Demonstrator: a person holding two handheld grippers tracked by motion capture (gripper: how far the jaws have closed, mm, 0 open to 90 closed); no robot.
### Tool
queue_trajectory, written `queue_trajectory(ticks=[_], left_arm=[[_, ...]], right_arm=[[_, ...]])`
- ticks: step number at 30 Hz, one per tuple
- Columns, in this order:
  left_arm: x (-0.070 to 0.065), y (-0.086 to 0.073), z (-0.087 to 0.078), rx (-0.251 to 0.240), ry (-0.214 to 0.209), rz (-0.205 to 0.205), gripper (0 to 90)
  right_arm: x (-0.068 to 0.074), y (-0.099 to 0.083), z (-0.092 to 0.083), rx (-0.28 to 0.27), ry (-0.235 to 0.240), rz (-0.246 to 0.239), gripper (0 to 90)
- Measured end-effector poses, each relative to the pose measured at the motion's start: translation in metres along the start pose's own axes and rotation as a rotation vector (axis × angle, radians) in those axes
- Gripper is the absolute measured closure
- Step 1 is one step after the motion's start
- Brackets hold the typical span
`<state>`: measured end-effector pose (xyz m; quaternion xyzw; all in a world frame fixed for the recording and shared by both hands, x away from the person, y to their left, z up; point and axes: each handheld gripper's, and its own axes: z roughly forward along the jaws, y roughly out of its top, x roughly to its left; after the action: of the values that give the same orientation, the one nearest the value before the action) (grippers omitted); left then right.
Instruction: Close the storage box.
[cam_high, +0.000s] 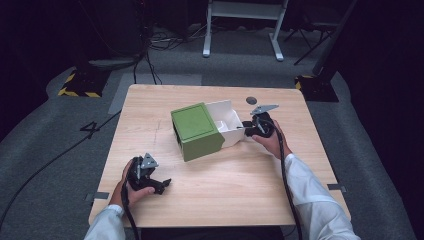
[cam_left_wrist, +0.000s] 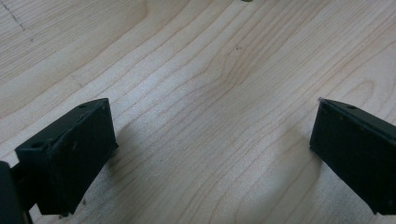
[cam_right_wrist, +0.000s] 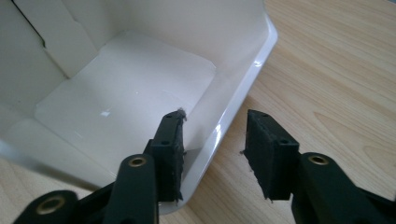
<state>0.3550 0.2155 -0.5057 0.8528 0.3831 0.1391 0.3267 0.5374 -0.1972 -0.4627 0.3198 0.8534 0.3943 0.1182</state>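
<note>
Light wooden table (cam_high: 215, 195), person at the near edge with a black two-jaw gripper in each hand, white sleeves coming in from below.

Green box (cam_high: 196, 131) sits about mid-table, a sleeve-type carton with a framed panel on its top face. A white inner tray (cam_high: 227, 120) sticks out of its far-right end, drawn partly out, open top, nothing visible inside.

Right gripper (cam_high: 248, 129) is at the tray's exposed end wall, right hand (cam_high: 271, 141) behind it. In the right gripper view the jaws straddle the tray's white end wall (cam_right_wrist: 243, 88): one jaw inside the tray, close against the wall's inner face, the other outside over the table with a clear gap to the wall. So the wall is between the jaws but not pinched; only one pad looks near contact, the outer one is apart. Grey three-cornered plate on top shows in the high view.

Left gripper (cam_high: 162, 184) rests low near the table's front-left corner, held by the left hand (cam_high: 131, 186), well apart from the box. Left gripper view: jaws spread wide over bare wood grain (cam_left_wrist: 210, 107), nothing between them.

Small dark round mark (cam_high: 251, 100) on the table beyond the tray.
</note>
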Motion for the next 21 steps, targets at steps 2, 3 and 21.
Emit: queue_trajectory(ticks=[2,3,21], left_arm=[[0.0,0.0,0.0,0.0,0.0,0.0,0.4],[0.0,0.0,0.0,0.0,0.0,0.0,0.4],[0.0,0.0,0.0,0.0,0.0,0.0,0.4]], right_arm=[[0.002,0.001,0.002,-0.002,0.009,-0.01,61.7],[0.003,0.002,0.003,-0.001,0.009,-0.015,61.8],[0.035,0.023,0.024,-0.009,0.061,-0.05,61.1]])
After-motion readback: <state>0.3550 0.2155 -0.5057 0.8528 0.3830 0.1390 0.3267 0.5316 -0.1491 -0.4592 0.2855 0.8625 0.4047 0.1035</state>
